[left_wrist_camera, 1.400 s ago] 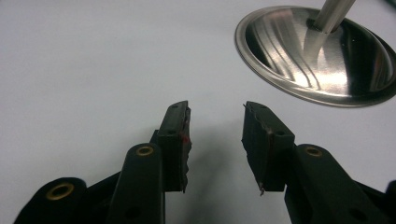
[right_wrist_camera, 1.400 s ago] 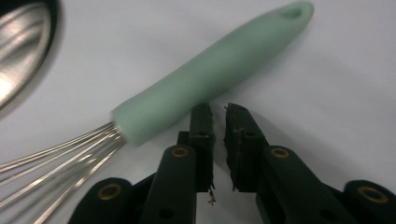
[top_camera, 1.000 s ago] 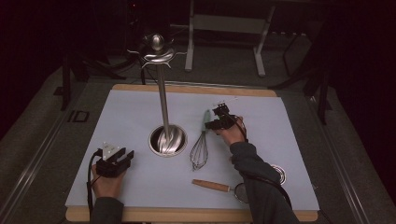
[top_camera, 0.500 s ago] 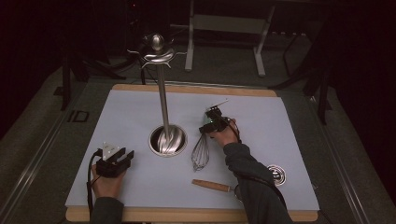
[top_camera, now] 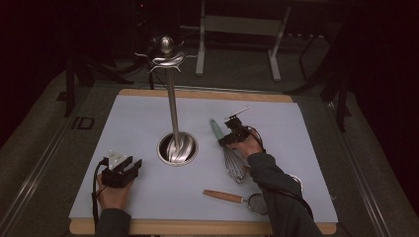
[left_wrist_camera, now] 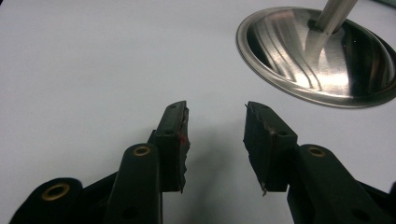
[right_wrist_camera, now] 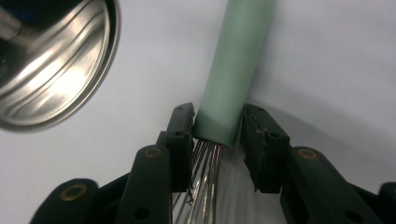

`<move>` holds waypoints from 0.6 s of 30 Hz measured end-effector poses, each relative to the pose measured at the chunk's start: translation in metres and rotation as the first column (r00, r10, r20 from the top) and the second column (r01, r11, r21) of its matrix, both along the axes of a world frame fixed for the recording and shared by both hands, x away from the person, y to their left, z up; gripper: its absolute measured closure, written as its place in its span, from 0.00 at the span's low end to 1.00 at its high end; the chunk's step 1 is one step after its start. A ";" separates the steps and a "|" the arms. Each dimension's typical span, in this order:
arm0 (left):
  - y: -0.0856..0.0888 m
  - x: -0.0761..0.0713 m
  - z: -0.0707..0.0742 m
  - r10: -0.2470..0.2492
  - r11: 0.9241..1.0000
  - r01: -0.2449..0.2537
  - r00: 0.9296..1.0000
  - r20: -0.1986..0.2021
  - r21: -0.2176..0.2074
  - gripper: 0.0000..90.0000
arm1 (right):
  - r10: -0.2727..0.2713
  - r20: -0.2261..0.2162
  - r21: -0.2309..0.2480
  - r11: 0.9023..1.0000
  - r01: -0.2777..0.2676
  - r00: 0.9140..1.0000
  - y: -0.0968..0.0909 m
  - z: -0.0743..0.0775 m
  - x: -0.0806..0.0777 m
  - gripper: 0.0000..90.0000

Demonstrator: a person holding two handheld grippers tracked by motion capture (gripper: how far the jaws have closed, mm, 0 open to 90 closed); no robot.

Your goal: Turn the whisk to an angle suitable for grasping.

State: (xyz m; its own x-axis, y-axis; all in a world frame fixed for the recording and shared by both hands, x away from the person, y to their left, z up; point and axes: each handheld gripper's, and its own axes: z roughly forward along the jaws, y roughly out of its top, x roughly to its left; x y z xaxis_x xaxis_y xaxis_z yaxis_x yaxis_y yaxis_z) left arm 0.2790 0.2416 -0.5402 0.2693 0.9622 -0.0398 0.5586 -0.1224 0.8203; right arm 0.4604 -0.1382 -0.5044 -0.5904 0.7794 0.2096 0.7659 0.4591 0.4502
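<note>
The wire balloon whisk with a pale green handle [top_camera: 228, 148] lies flat on the white-covered worktop [top_camera: 138, 123], just right of the round steel base of the utensil stand [top_camera: 177, 148], its handle pointing away from the person and its wire loops toward them. In the right gripper view, the lower end of that handle [right_wrist_camera: 232, 70] sits between the two black jaws of the right hand-held gripper [right_wrist_camera: 217, 128], exactly where the wires leave it. The jaws stand on either side of the handle, the left pad against it and the right one at most a sliver off; I cannot tell whether they are already clamped.

The step in hand looks like the grasp of the whisk, probably to hang it on the hooks at the top of the tall stand [top_camera: 167, 55]. The next move calls for a firm squeeze and then a straight lift, with care that the smooth round handle does not roll or slide out.

The right forearm, in a dark sleeve, reaches forward across the worktop, passing over a small mesh strainer with a wooden handle [top_camera: 225, 196] that lies near the front edge. The left hand-held gripper [top_camera: 121, 170] rests low at the front left, released, its jaws parted over bare worktop [left_wrist_camera: 215, 135].
</note>
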 end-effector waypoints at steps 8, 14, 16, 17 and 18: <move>0.000 0.000 0.000 0.001 1.000 -0.001 1.000 0.000 0.001 0.66 | 0.018 -0.016 -0.006 1.000 -0.018 1.000 0.009 -0.001 -0.003 0.73; 0.000 0.000 0.000 0.001 1.000 -0.001 1.000 0.001 -0.003 0.66 | -0.016 -0.034 -0.007 1.000 0.016 0.999 0.014 -0.002 -0.003 0.76; 0.000 0.000 0.000 0.001 1.000 -0.001 1.000 0.001 -0.003 0.66 | -0.016 -0.037 0.002 1.000 0.016 0.999 0.015 -0.002 -0.004 0.76; 0.000 0.000 0.000 0.001 1.000 -0.001 1.000 0.002 -0.004 0.66 | -0.013 -0.034 0.006 1.000 0.013 0.999 0.015 -0.001 -0.005 0.76; 0.000 0.000 0.000 0.001 1.000 -0.001 1.000 0.001 -0.003 0.66 | -0.017 -0.037 0.021 1.000 0.018 0.999 0.014 0.000 -0.006 0.76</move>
